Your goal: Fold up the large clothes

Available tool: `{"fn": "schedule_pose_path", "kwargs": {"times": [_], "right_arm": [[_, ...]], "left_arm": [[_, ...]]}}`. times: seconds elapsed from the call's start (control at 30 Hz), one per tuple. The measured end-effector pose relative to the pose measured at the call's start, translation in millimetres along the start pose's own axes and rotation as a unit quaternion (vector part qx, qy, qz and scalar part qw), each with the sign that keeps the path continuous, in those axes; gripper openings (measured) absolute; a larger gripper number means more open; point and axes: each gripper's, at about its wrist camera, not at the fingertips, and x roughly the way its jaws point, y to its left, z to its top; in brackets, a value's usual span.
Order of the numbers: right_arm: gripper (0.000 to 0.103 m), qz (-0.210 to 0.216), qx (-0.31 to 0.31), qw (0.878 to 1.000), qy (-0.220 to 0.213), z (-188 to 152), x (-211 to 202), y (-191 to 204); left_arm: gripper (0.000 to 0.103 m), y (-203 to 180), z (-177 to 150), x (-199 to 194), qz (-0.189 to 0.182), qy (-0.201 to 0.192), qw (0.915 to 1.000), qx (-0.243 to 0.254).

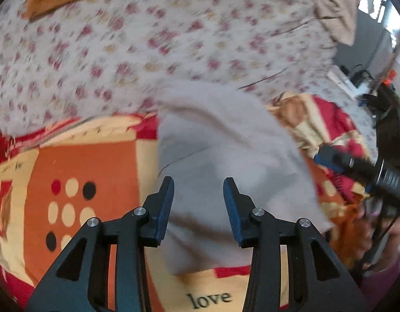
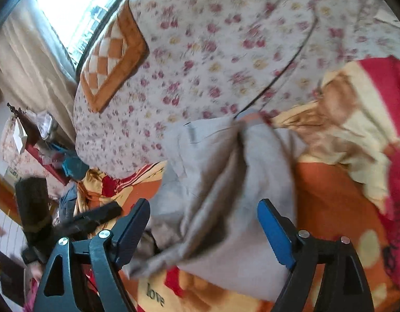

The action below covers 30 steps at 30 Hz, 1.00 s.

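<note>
The grey garment (image 1: 226, 161) lies rumpled on an orange-and-red patterned blanket (image 1: 80, 171), beside a floral quilt (image 1: 147, 52); it looks soft, limp and light, likely to sag unless pinched at a hem or corner. The left gripper (image 1: 198, 208) and right gripper (image 2: 203, 231) both gape empty above it.

A floral bedspread (image 2: 213, 52) fills the upper frame, with an orange checked cushion (image 2: 112, 54) at its upper left. Below lies an orange, red and cream blanket (image 1: 77, 169) printed "love". A bright window (image 2: 77, 7) with a beige curtain (image 2: 30, 59) sits top left; cluttered shelves (image 2: 38, 140) stand at mid left.
</note>
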Motion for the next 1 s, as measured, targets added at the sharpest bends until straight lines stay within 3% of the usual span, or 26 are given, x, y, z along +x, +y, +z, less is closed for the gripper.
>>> {"fn": "schedule_pose_path", "kwargs": {"times": [0.13,0.4,0.63,0.7,0.77,0.87,1.0], "right_arm": [[0.083,0.014,0.019,0.999,0.035,17,38,0],[0.083,-0.009,0.031,0.997,0.064,42,93,-12],[0.082,0.001,0.034,0.999,0.037,43,93,-13],[0.069,-0.012,0.014,0.999,0.032,45,94,-11],[0.042,-0.028,0.002,0.999,0.028,45,97,-10],[0.019,-0.027,-0.008,1.0,0.011,44,92,-10],[0.007,-0.013,-0.016,1.0,-0.021,51,66,-6]], "left_arm": [[0.039,11,-12,29,0.0,0.023,0.9994,-0.026],[0.039,8,-3,50,-0.002,0.012,0.9992,-0.039],[0.038,19,47,69,0.017,0.0,0.9977,-0.066],[0.038,23,57,87,0.034,0.014,0.9966,-0.073],[0.038,27,60,100,0.052,0.021,0.995,-0.082],[0.038,26,56,108,0.058,0.027,0.9944,-0.084],[0.038,15,58,105,0.049,0.03,0.9955,-0.075]]}}
